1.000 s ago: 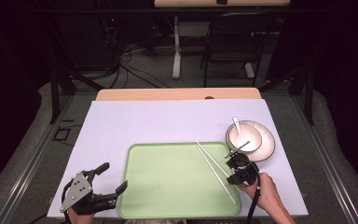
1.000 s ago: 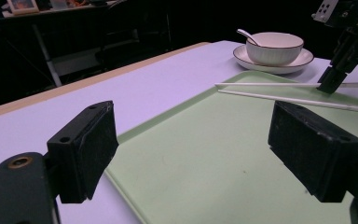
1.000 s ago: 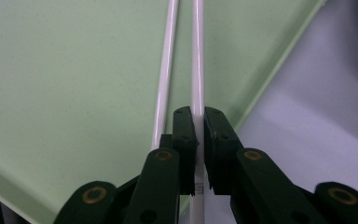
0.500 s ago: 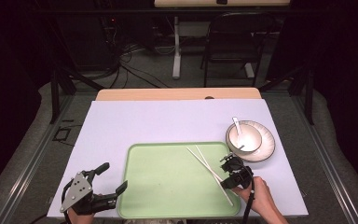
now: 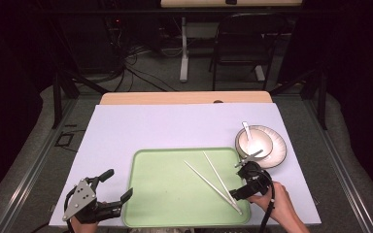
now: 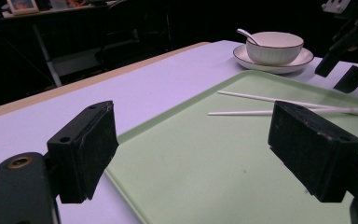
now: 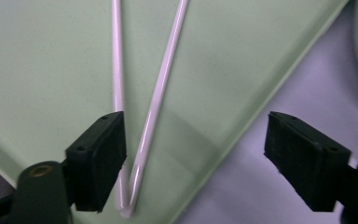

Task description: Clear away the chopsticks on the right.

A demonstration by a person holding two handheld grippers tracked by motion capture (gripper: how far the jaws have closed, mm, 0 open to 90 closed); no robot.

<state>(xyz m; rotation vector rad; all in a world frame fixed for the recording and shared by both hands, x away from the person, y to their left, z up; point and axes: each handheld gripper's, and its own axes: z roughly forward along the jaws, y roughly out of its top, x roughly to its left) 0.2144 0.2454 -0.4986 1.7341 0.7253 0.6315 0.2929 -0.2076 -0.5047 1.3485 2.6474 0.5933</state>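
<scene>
Two white chopsticks (image 5: 209,183) lie splayed in a narrow V on the green tray (image 5: 165,194), their near ends together at the tray's front right. My right gripper (image 5: 238,182) hovers just over those ends. Its jaws have just been opening and stand apart, pressing on nothing. In the right gripper view the chopsticks (image 7: 161,93) run up from beside the left jaw, and my right gripper (image 7: 193,154) is open over the tray (image 7: 51,70) edge. My left gripper (image 5: 116,184) rests open at the tray's front left corner, with nothing in it (image 6: 191,154).
A white bowl (image 5: 254,141) with a spoon (image 5: 246,130) stands on a plate (image 5: 278,151) just right of the tray's far corner. White paper (image 5: 175,128) covers the table. A chair (image 5: 243,43) and desk legs stand beyond the far edge.
The right gripper, shut on the chopsticks a second ago, has opened. The chopsticks now lie loose and spread apart on the tray. The left gripper has not moved.
</scene>
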